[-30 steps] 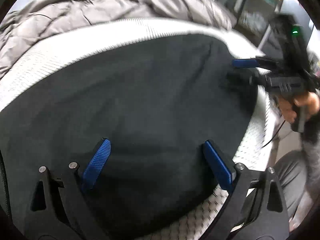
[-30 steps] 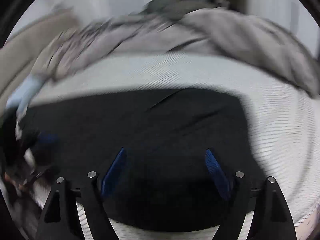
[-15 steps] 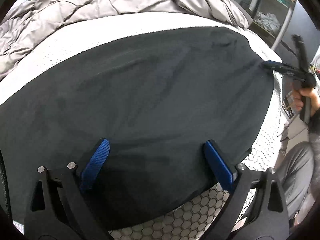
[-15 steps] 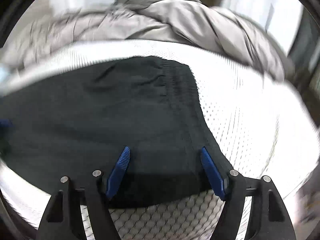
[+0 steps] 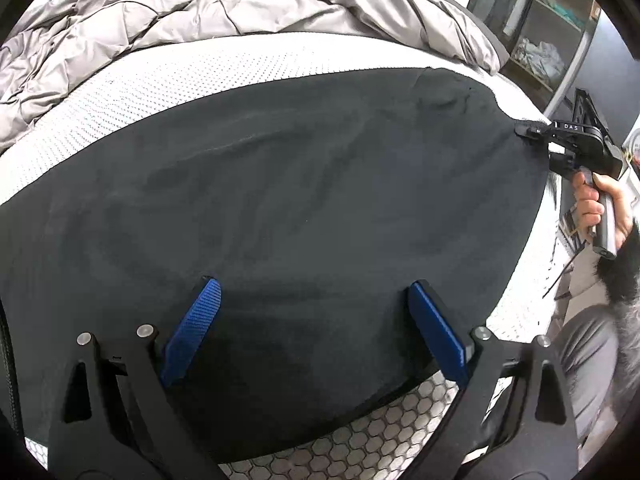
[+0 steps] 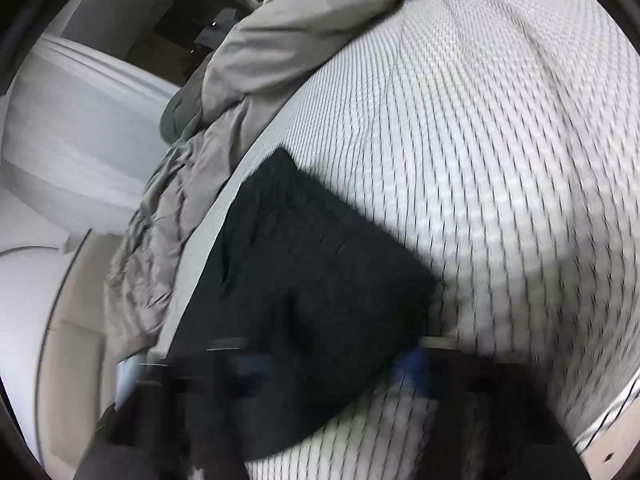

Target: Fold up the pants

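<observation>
- Two views. Left wrist: my left gripper (image 5: 316, 332) gapes wide over pants (image 5: 280, 208) spread flat along mattress (image 5: 200, 80) near edge; right gripper (image 5: 528, 130) pinches their far-right corner.
- Right wrist: blurred, jaws unreadable. Fabric looks soft, limp, light; I'd grab corners.

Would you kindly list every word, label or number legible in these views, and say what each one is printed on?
"DAS": white letters on the black body of the right gripper, seen in the left wrist view beside the dark pants.
Items on the background shelf: too small to read.
Right wrist view: blurred, no text legible.
</observation>
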`<control>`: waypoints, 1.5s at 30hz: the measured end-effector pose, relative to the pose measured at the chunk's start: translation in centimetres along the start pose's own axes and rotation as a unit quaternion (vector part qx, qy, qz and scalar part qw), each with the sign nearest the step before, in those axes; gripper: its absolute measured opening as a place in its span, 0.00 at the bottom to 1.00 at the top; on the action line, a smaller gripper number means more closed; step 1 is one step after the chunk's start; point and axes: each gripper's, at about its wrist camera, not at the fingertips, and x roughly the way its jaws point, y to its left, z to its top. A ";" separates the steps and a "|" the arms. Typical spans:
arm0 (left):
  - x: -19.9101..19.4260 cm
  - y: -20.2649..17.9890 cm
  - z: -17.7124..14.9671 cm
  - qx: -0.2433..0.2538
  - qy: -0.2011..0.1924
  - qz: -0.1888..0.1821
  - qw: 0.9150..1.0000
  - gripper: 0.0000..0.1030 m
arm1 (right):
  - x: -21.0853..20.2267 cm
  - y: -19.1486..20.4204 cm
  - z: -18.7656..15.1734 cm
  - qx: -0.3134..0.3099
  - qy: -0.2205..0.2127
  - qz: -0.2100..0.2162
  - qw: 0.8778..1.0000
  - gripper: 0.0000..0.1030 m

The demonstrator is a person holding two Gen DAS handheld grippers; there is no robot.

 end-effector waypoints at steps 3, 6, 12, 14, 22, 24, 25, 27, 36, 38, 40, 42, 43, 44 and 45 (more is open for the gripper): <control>0.0 -0.4 -0.2 -0.001 -0.003 -0.003 1.000 0.92 | -1.1 2.0 1.1 -0.049 -0.045 -0.015 0.998 0.14; 0.3 -0.5 -0.4 0.003 0.003 0.006 1.000 0.92 | -1.2 1.5 2.4 -0.067 -0.061 -0.080 0.993 0.20; -2.0 -0.4 -0.3 -0.014 -0.038 -0.022 0.999 0.92 | -1.1 -1.3 1.9 0.026 -0.030 0.010 0.999 0.50; -2.2 -0.6 0.0 -0.014 -0.050 -0.025 0.998 0.92 | -1.1 -1.7 1.5 0.043 -0.025 0.033 0.998 0.59; 1.0 -2.8 0.0 0.033 0.010 0.015 0.999 0.92 | 3.0 0.7 1.7 0.012 -0.037 -0.003 0.999 0.41; 0.3 -2.2 0.1 0.017 0.005 0.001 1.000 0.92 | 2.3 1.7 1.7 0.000 -0.056 -0.012 0.998 0.21; -0.1 -1.9 0.2 0.010 0.000 -0.001 1.000 0.92 | 2.1 2.8 1.7 -0.007 -0.068 -0.011 0.998 0.16; -1.2 -0.6 0.2 -0.012 -0.018 0.004 1.000 0.92 | 0.2 4.0 2.2 -0.032 -0.087 0.000 0.996 0.13; -5.1 7.7 -0.5 -0.132 -0.076 0.027 0.988 0.92 | 2.4 24.7 -8.7 -0.322 0.014 0.140 0.936 0.30; -5.8 9.6 -1.0 -0.165 -0.087 0.029 0.982 0.92 | 6.2 27.7 -13.6 -0.383 0.127 0.180 0.897 0.71; -6.2 10.8 -1.3 -0.185 -0.089 0.024 0.978 0.92 | 7.5 29.0 -16.7 -0.440 0.167 0.164 0.867 0.71; -6.3 11.2 -1.6 -0.189 -0.090 0.014 0.978 0.91 | 7.2 29.6 -18.2 -0.491 0.156 0.136 0.846 0.71; -6.2 11.2 -1.5 -0.187 -0.090 0.010 0.978 0.90 | 6.5 29.3 -17.9 -0.492 0.147 0.139 0.847 0.71; -5.9 10.9 -1.3 -0.181 -0.088 0.002 0.979 0.90 | 5.5 28.7 -16.7 -0.475 0.128 0.143 0.859 0.71; -5.5 10.4 -1.0 -0.174 -0.085 -0.010 0.981 0.89 | 5.0 28.1 -15.9 -0.465 0.111 0.136 0.868 0.71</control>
